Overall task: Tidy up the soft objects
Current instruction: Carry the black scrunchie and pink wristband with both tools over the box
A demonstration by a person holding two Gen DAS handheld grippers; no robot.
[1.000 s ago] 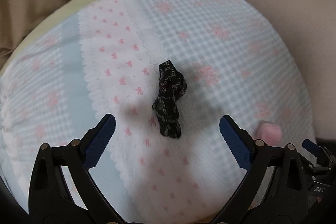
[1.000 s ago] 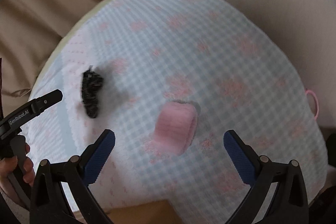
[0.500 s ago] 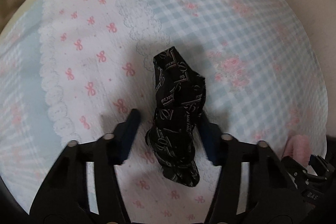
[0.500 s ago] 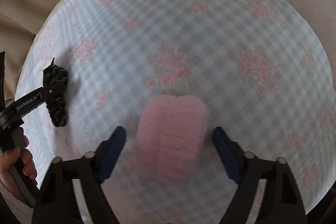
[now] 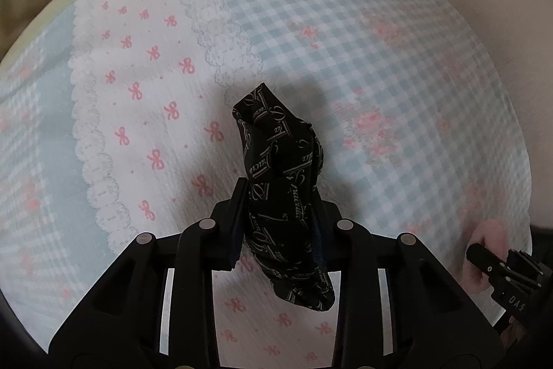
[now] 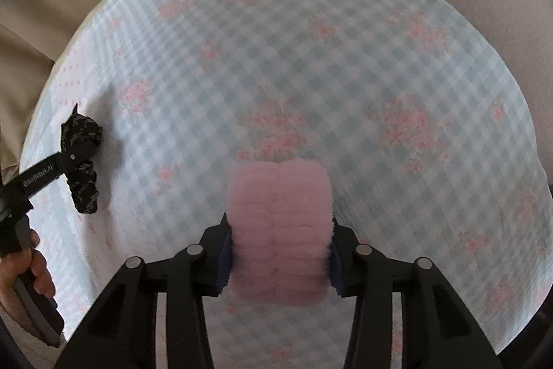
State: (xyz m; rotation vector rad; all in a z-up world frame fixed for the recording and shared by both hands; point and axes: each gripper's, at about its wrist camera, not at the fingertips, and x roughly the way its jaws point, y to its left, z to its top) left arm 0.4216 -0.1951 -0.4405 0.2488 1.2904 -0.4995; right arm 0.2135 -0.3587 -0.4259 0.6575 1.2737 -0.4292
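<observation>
The black scrunchie [image 5: 283, 192], a twisted black fabric with white script letters, is between the two fingers of my left gripper [image 5: 278, 223]. The jaws are closed on it from both sides. One end of it stands up beyond the fingertips, the other end hangs down under them. In the right wrist view the same scrunchie [image 6: 81, 161] is at the far left, with my left gripper [image 6: 45, 173] across its middle.

The pink fluffy band [image 6: 280, 230] is in my right gripper [image 6: 279, 256]. The blue pads press its two sides, and the jaws are closed on it. It is soft and ribbed, and a little blurred. In the left wrist view I see only a small part of this band [image 5: 487, 251] at the lower right edge, behind the black body of my right gripper [image 5: 497, 275].

Under both things lies a bed cover [image 5: 380, 57] with light blue and white checks and pink flowers. A white strip [image 5: 145, 99] with small pink bows and a lace edge runs across it, under the black scrunchie. Around the cover there is beige fabric [image 6: 52, 6].
</observation>
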